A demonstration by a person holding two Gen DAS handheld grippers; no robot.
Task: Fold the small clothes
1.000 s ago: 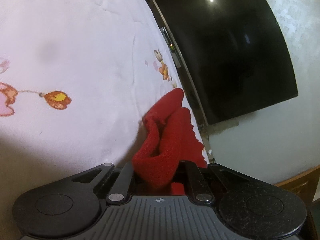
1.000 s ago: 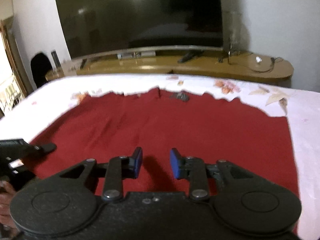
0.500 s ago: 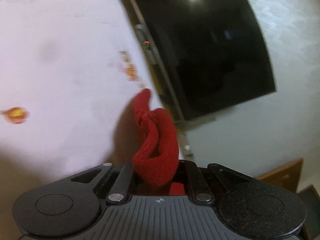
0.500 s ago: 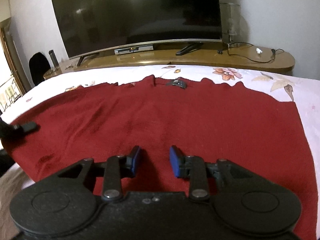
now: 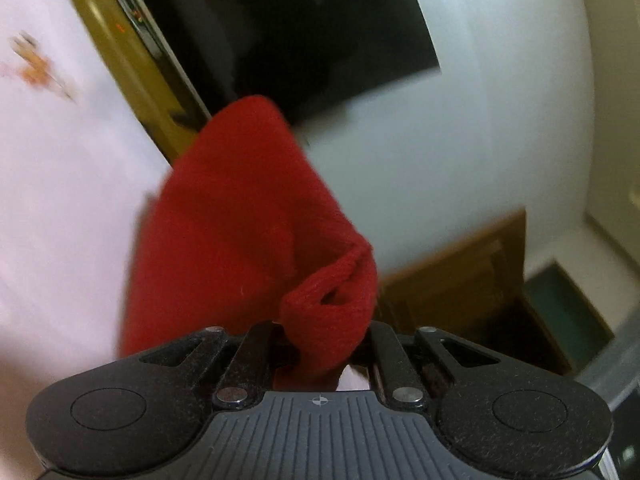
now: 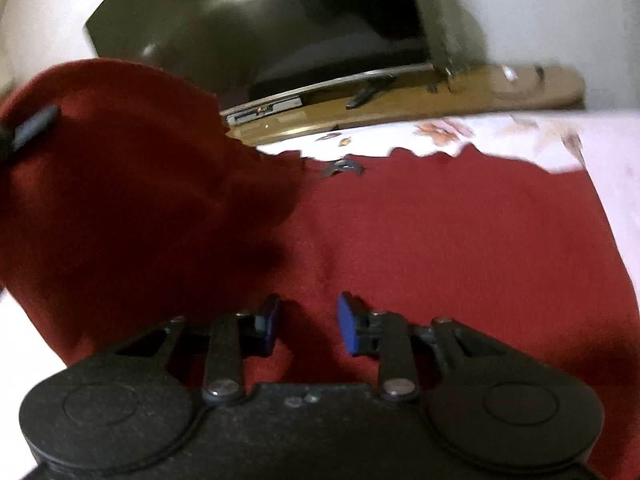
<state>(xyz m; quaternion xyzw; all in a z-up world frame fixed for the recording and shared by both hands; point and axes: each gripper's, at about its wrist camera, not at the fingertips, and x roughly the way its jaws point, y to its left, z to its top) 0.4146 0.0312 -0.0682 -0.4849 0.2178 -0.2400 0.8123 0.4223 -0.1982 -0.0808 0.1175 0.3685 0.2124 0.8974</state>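
One side of the red garment (image 6: 440, 248), flat on the bed (image 6: 608, 152) a second ago, is now lifted and apparently carried inward, clamped in the left hand-held gripper (image 5: 320, 344), while the right hand-held gripper (image 6: 306, 322) is held apart above the cloth.

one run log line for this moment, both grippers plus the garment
left gripper: shut on red garment, edge lifted | right gripper: open, over garment | bedsheet: under garment
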